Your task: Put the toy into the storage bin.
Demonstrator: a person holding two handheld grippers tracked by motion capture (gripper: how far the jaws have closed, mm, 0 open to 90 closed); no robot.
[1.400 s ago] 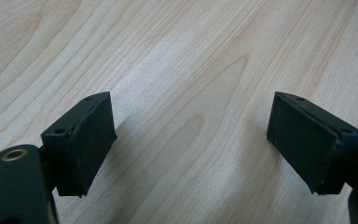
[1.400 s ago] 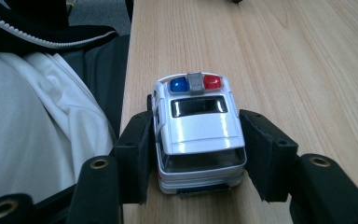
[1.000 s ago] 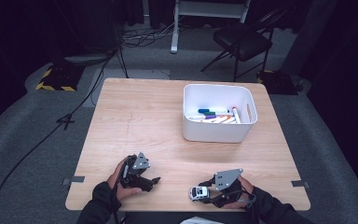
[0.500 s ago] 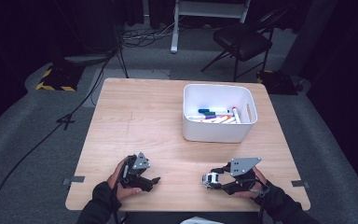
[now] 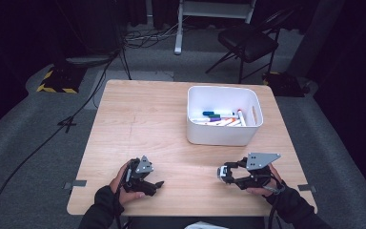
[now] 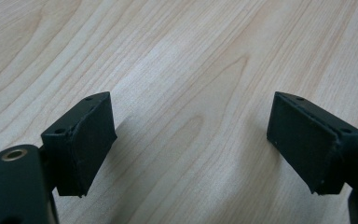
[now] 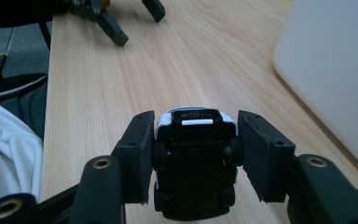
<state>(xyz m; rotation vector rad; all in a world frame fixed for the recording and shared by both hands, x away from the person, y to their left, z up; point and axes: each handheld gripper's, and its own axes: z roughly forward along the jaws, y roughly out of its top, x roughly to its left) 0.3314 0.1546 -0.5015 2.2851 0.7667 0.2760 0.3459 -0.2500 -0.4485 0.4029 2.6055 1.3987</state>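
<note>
Wooden table [image 5: 143, 124], white bin [image 5: 224, 131] of markers [image 5: 219, 118] off at the far right. Left gripper [image 5: 155, 185] resting near the front edge, released, nothing between. Right gripper [image 7: 193, 154] clenched on a small toy car [image 7: 193, 158], black underside up, white body, lifted above the tabletop.
</note>
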